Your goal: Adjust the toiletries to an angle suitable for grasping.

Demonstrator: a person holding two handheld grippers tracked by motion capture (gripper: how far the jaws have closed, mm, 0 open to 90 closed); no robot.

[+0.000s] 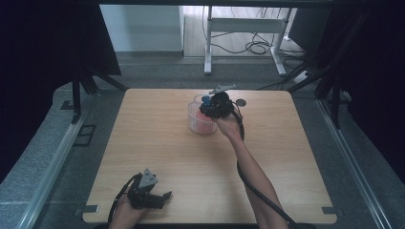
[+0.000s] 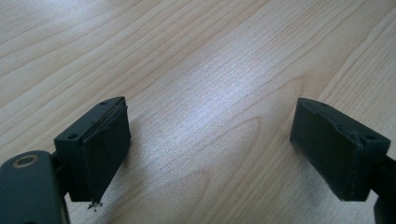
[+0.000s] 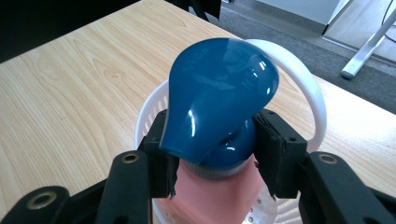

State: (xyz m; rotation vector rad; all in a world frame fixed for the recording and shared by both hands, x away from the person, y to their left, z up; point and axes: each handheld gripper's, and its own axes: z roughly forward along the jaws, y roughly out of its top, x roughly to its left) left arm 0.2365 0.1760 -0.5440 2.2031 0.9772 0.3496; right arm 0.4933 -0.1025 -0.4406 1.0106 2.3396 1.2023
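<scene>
Right gripper view shows what high view blurs: my right claw (image 3: 212, 154) clamps blue bulb (image 3: 219, 98) over basket (image 3: 303, 88). Left claw (image 2: 210, 149) wide open, empty.

Wood table (image 1: 157, 157) w/ white desk frame (image 1: 239, 28), cables (image 1: 258, 46) behind.

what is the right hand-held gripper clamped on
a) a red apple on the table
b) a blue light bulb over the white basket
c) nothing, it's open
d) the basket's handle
b: in the right gripper view the right hand-held gripper has its jaws pressed on either side of the blue light bulb, held above the white basket.
</scene>
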